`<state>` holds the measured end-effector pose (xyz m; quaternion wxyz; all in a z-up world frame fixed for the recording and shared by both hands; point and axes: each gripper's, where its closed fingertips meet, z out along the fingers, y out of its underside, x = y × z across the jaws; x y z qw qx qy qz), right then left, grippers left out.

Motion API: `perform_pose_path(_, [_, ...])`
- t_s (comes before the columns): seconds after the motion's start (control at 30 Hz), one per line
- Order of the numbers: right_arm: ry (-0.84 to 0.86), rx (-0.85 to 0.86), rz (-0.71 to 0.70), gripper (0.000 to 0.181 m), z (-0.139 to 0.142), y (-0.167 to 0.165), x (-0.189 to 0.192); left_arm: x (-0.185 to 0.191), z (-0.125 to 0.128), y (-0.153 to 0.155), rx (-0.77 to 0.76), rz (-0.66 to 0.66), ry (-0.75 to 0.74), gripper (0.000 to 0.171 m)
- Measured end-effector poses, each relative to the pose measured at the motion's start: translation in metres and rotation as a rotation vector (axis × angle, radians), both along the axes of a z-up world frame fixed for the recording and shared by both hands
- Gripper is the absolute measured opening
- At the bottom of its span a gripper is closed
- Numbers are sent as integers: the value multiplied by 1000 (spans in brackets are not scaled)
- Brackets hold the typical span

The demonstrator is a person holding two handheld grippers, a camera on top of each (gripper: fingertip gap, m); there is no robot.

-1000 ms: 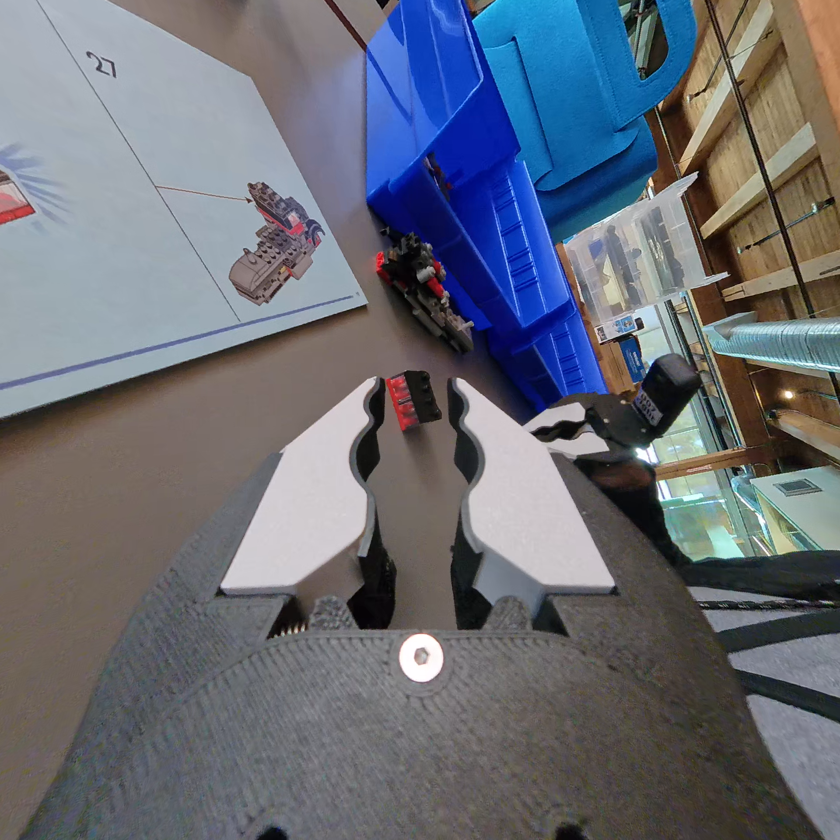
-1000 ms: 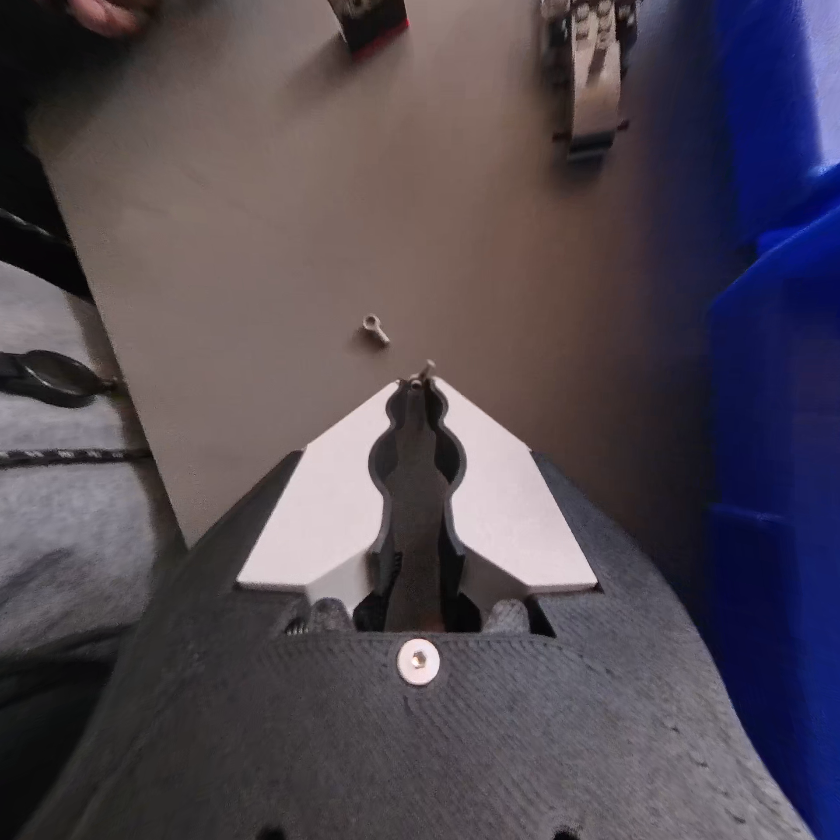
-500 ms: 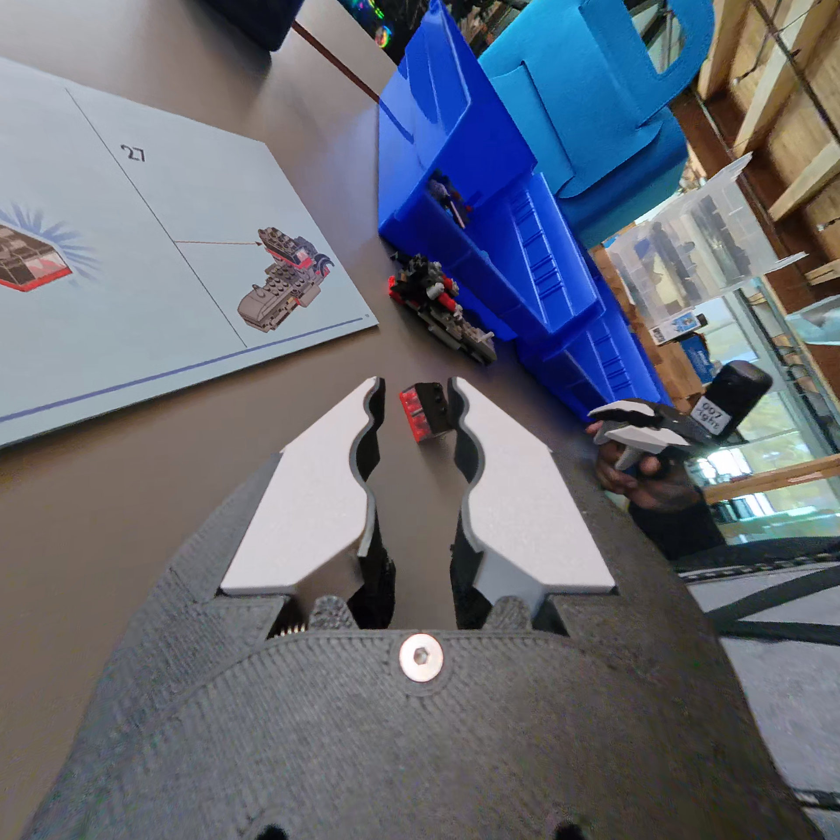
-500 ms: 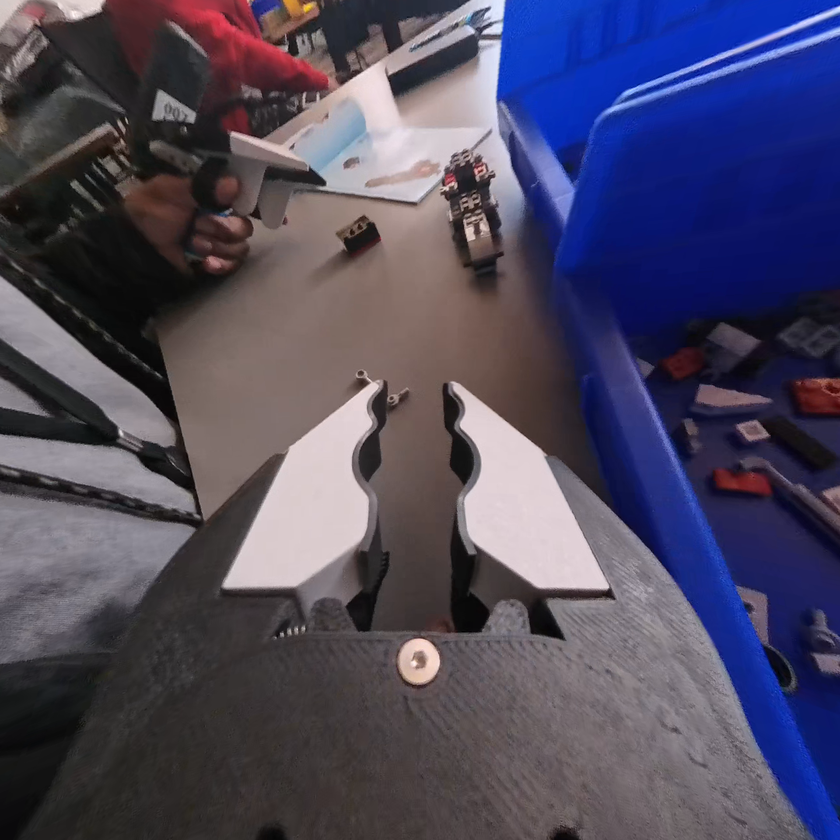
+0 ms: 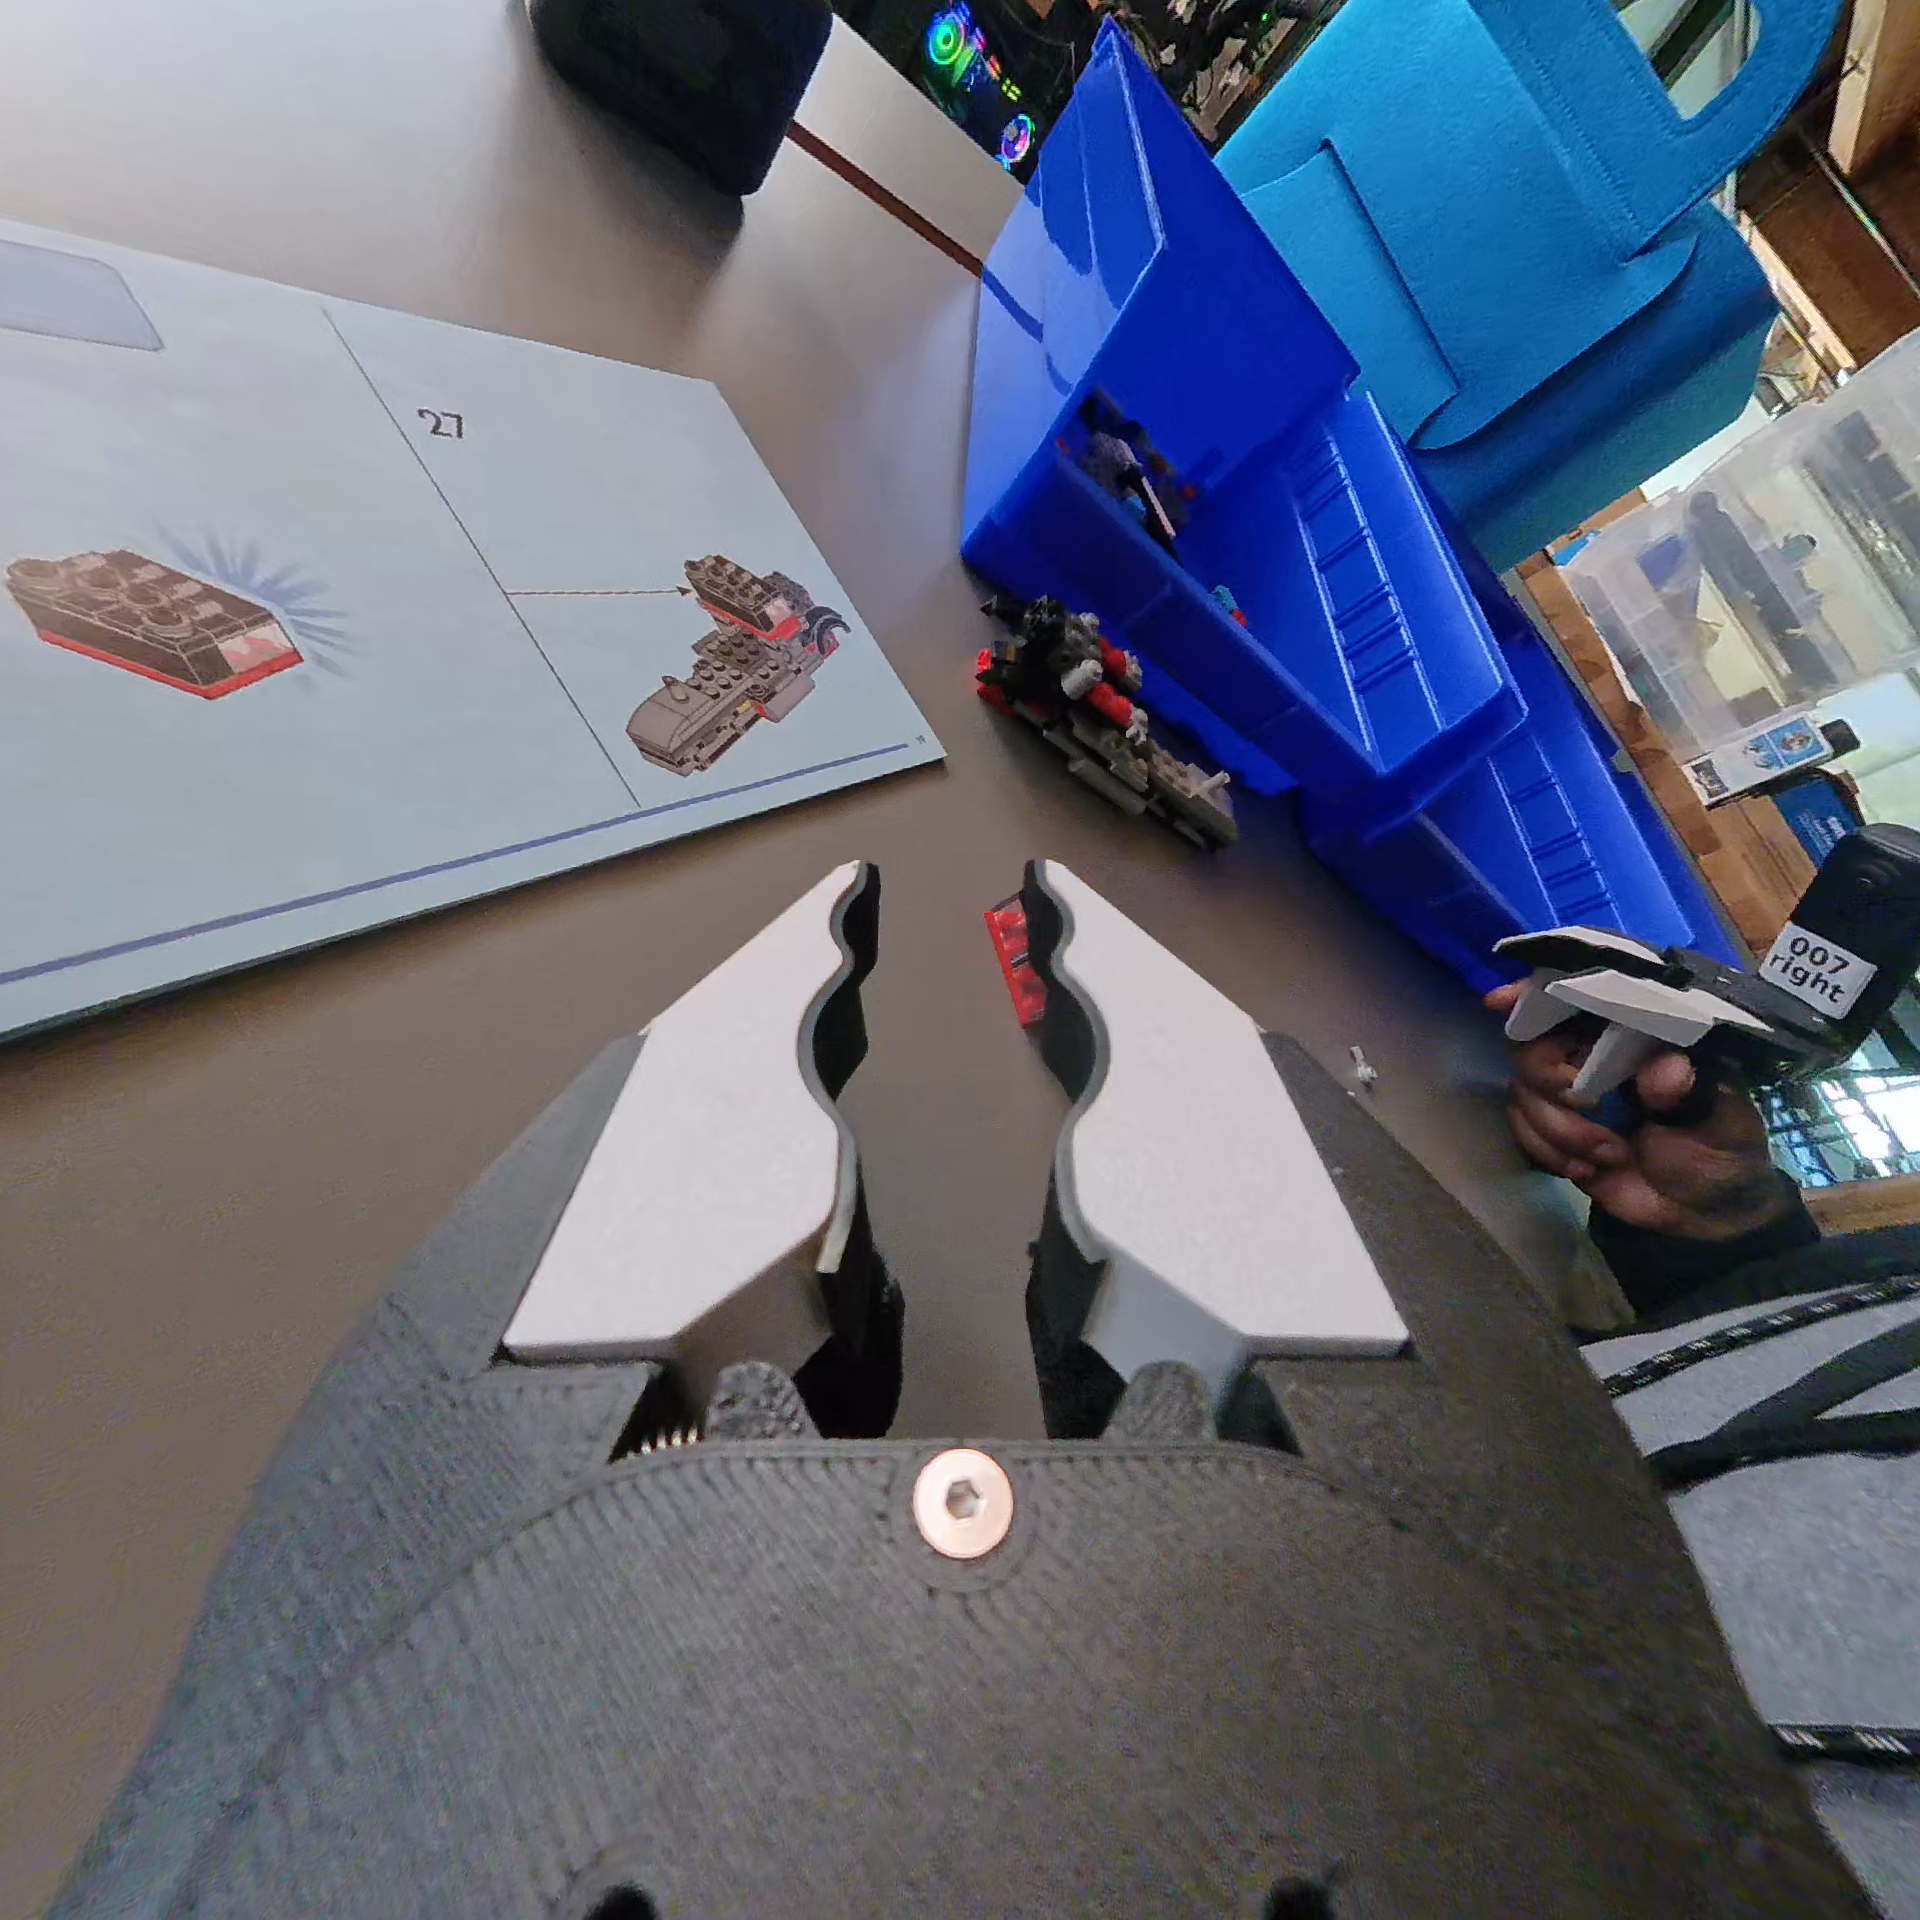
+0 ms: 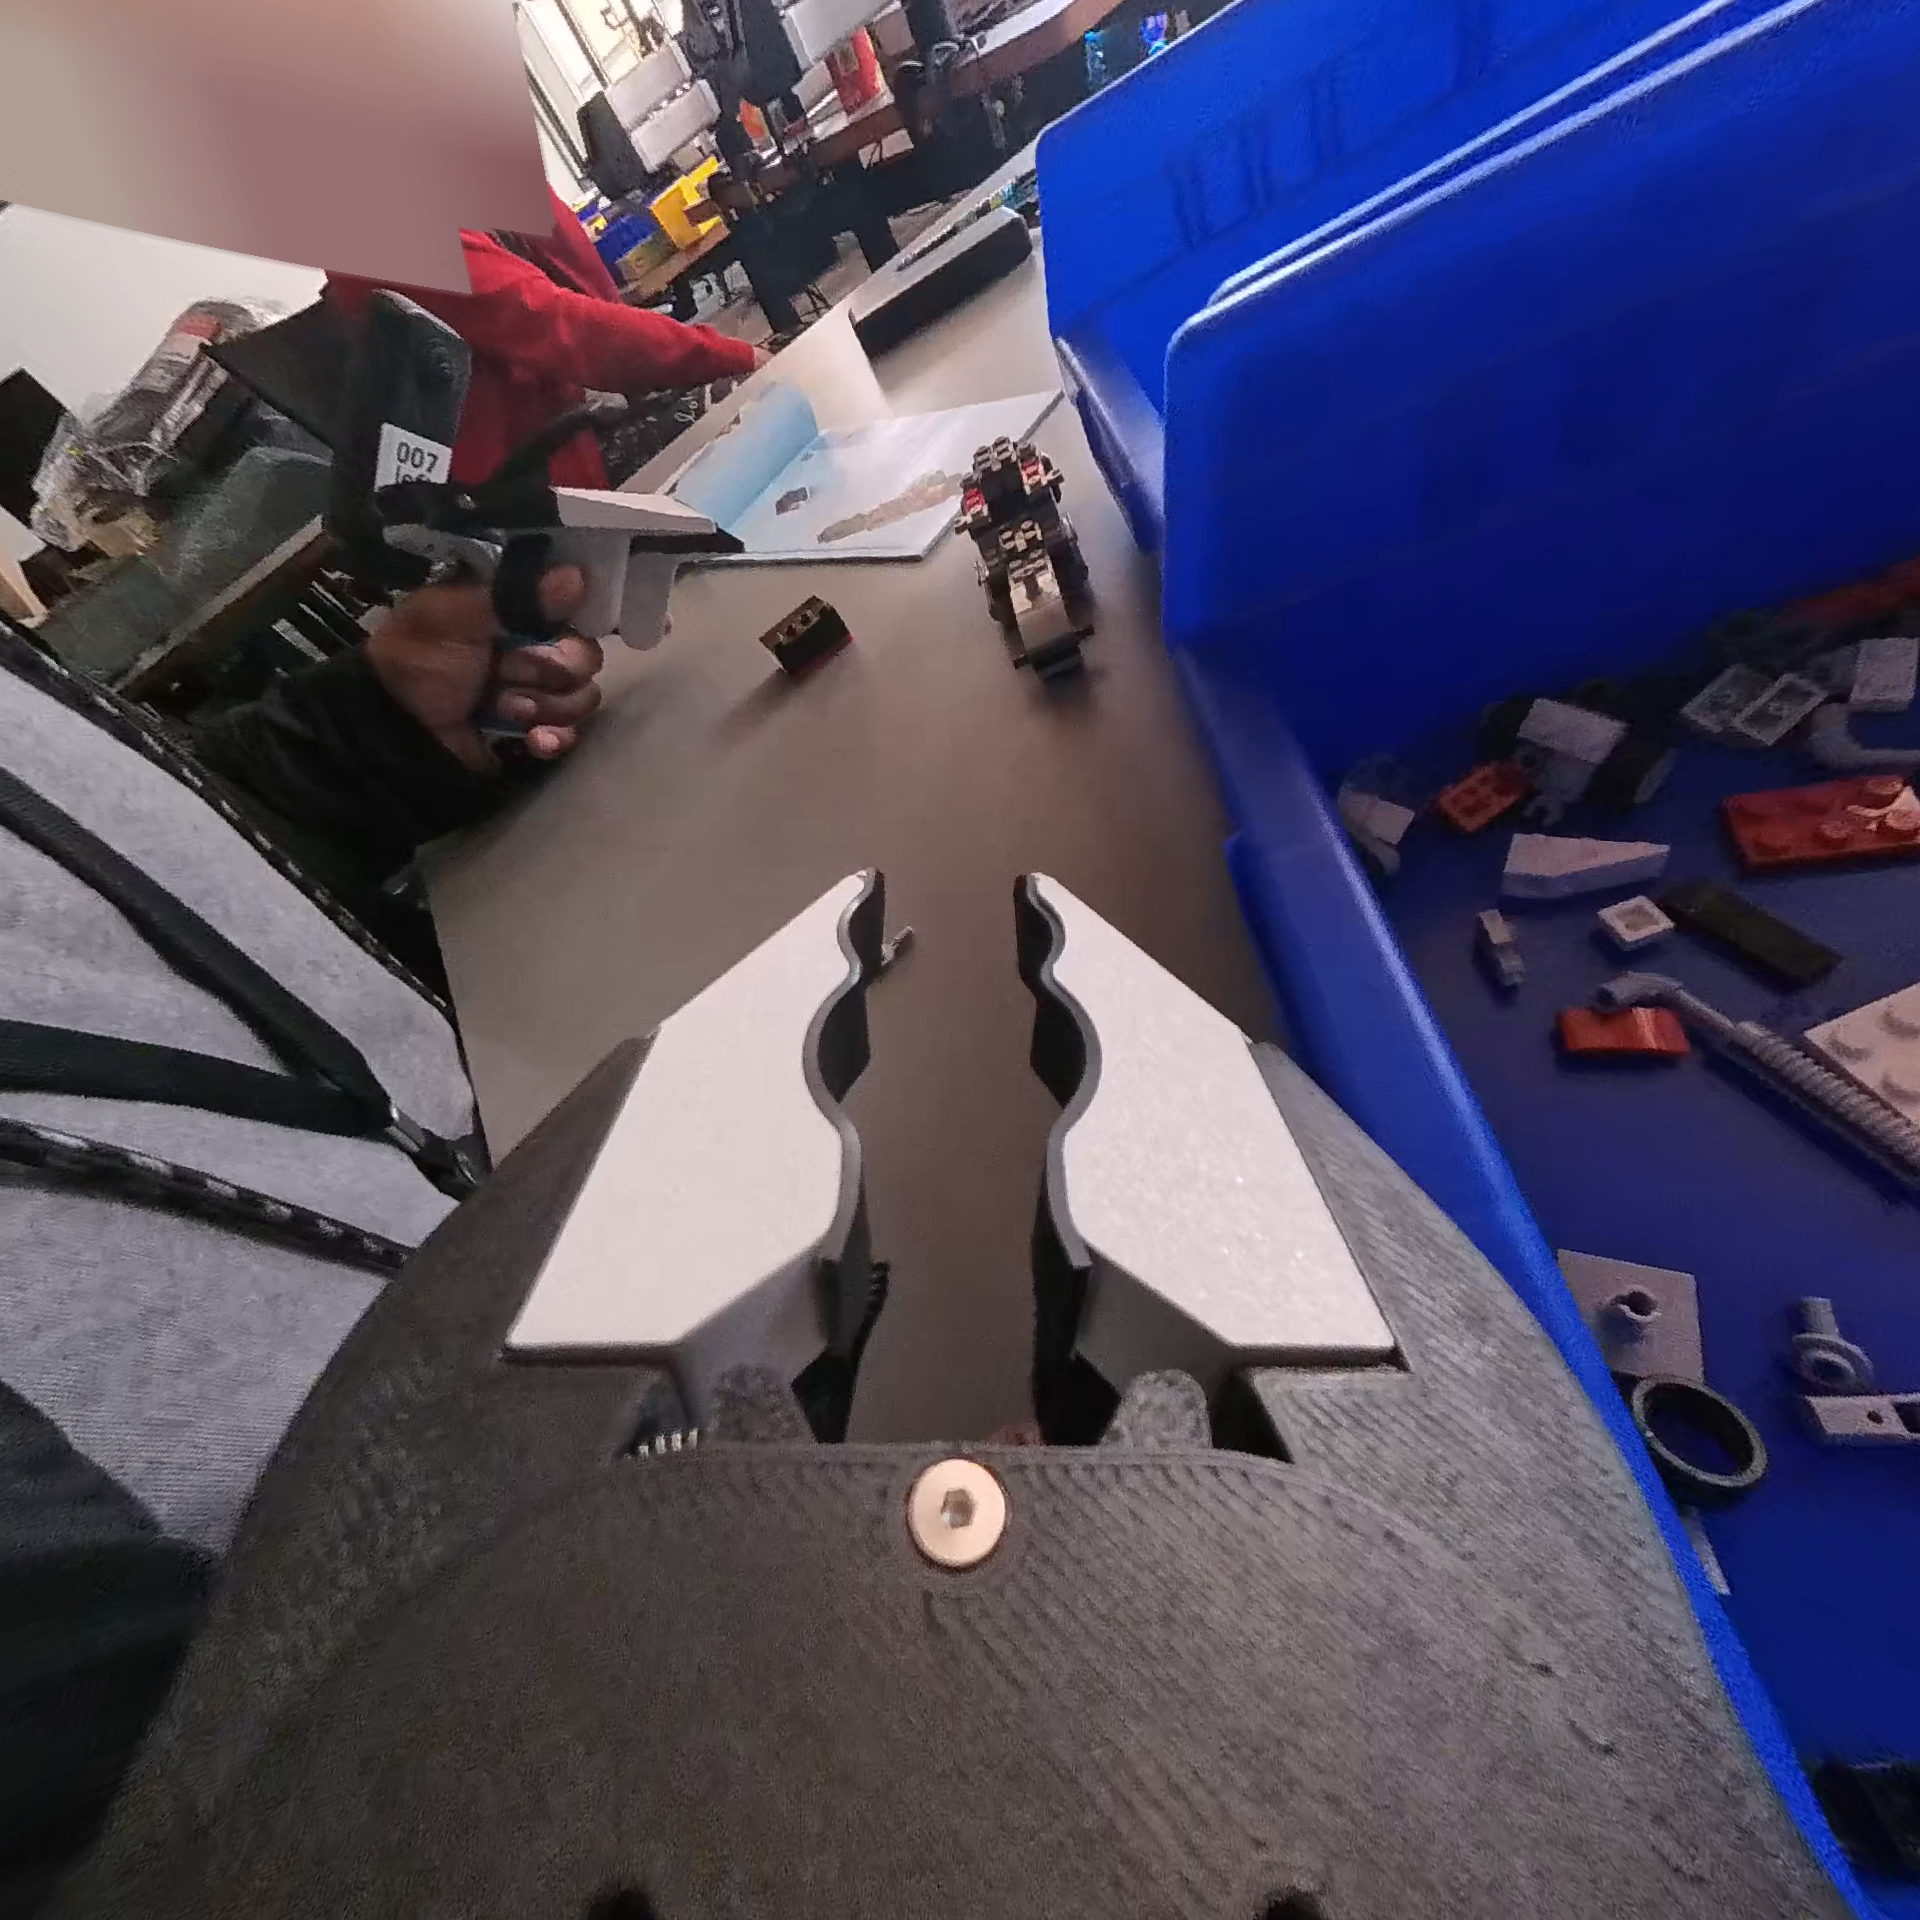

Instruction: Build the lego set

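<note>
My left gripper (image 5: pixel 951 883) is open and empty above the dark table. A small red and black brick block (image 5: pixel 1013 956) lies on the table just beyond its right fingertip, partly hidden by it; it also shows in the right wrist view (image 6: pixel 805 636). The partly built grey, black and red model (image 5: pixel 1107 717) lies beside the blue bins, also in the right wrist view (image 6: pixel 1023 566). My right gripper (image 6: pixel 948 899) is open and empty; a tiny grey pin (image 6: pixel 896 943) lies by its left fingertip. The right gripper also shows in the left wrist view (image 5: pixel 1548 971).
The open instruction booklet (image 5: pixel 312 644) lies at the left. Blue bins (image 5: pixel 1247 499) line the right side of the table; the near bin (image 6: pixel 1340 935) holds several loose pieces. A dark object (image 5: pixel 686 73) stands at the far edge. The left gripper (image 6: pixel 665 540) shows in the right wrist view. Left tips to right tips: about 30 cm.
My right gripper opened, left the tiny grey pin on the table, and rose and tilted up. My left gripper drew up and left, so the red block now sits by its right fingertip.
</note>
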<state>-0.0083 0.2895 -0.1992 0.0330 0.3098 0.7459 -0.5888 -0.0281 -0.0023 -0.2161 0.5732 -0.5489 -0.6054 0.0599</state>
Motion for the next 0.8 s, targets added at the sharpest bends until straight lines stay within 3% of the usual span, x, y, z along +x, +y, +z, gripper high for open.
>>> perform_pose_path(0.23, [3, -32, 12, 26, 4, 1, 2, 0, -1, 0, -8, 4, -7, 28])
perform_pose_path(0.33, [-7, -30, 139, 23, 9, 3, 24, 0, -2, 0, 5, 0, -16, 28])
perform_pose_path(0.4, [-44, 2, 286, 27, 29, 14, 46, 0, -2, 1, 16, -6, -21, 28])
perform_pose_path(0.47, [-51, 1, 387, 29, 72, 35, 52, 0, -1, 1, 15, -9, -13, 28])
perform_pose_path(0.57, [38, 142, 366, 30, 113, 73, 8, 1, 0, 3, 10, -20, -6, 28])
perform_pose_path(0.67, [75, 304, 275, 32, 115, 102, -57, 3, 1, 5, 31, -38, -1, 28])
perform_pose_path(0.8, [75, 240, 266, 32, 118, 81, -72, 4, 6, 2, 42, -26, 30, 28])
